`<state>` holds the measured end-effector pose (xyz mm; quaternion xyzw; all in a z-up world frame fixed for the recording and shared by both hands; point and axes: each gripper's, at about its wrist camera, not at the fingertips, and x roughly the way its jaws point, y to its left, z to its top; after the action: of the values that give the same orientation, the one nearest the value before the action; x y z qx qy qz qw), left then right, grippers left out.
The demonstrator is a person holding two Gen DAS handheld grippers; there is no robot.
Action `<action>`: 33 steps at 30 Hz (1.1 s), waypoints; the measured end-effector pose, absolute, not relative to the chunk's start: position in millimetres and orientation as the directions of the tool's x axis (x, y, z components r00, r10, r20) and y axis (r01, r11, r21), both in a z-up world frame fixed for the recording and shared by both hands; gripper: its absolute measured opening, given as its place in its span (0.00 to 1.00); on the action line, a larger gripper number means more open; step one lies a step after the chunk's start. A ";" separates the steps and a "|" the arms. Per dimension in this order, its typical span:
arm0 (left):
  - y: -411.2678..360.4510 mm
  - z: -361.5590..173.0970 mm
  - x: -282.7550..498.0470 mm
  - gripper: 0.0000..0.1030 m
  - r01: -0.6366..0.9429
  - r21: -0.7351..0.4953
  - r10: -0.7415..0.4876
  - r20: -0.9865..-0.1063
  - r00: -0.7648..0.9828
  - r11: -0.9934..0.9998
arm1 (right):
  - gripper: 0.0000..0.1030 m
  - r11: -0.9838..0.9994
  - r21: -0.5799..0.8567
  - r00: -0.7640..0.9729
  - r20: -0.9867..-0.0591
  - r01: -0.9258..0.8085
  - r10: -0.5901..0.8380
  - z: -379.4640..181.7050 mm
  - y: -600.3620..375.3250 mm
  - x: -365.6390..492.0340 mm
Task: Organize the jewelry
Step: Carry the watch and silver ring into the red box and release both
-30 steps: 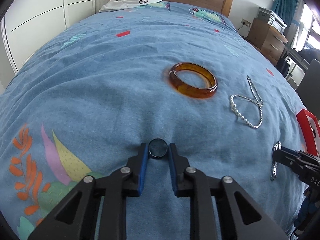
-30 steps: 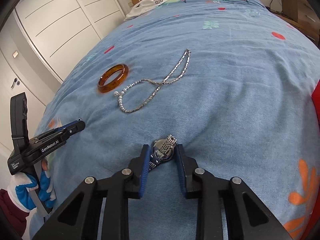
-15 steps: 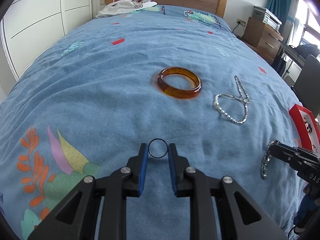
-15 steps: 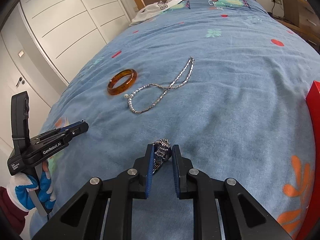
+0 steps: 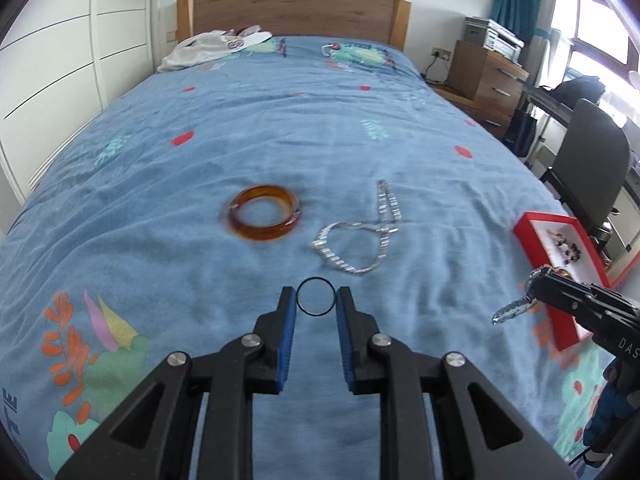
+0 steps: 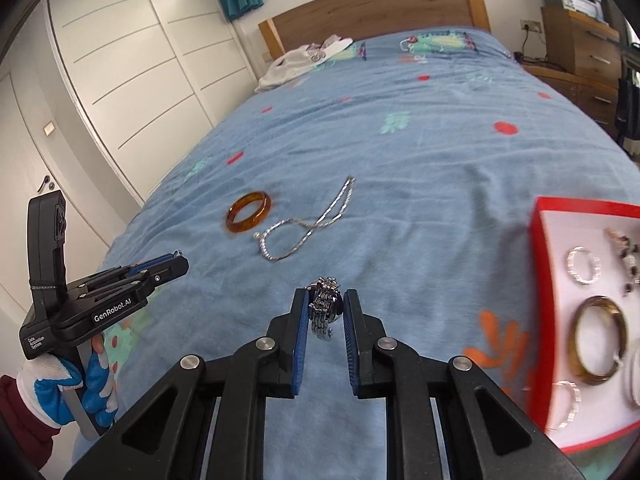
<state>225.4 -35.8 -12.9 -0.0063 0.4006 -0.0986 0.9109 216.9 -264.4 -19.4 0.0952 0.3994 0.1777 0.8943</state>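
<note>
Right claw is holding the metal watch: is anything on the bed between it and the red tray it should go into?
Nothing visible. The right claw grips the watch above bare blue bedspread, and the red tray lies to its right. The amber bangle and silver necklace lie farther up, off that path.

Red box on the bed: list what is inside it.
The red box holds a silver bangle, a brown bangle, dark beaded jewelry and more pale rings on its white lining. Its right part runs out of view.
</note>
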 end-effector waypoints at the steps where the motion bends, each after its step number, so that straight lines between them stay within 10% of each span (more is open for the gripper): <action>1: -43.6 -8.9 224.4 0.18 0.186 -0.095 -0.196 -0.725 0.660 0.978 | 0.17 0.921 0.310 0.629 -0.674 -0.235 0.387 -14.4 -271.9 213.5; 20: -293.9 4.4 216.2 0.18 0.520 -0.158 -0.459 -0.718 0.523 0.840 | 0.17 0.978 0.210 0.704 -0.695 0.003 0.147 3.9 -467.0 187.8; 33: -377.6 -47.4 267.5 0.18 0.527 -0.150 -0.426 -0.784 0.452 0.836 | 0.17 0.981 0.189 0.623 -0.773 0.047 0.119 -50.6 -513.4 227.0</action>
<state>267.5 -377.6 -47.4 0.0576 0.4419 -0.2801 0.8502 227.0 -513.4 -50.6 0.0957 0.4335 0.0199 0.8958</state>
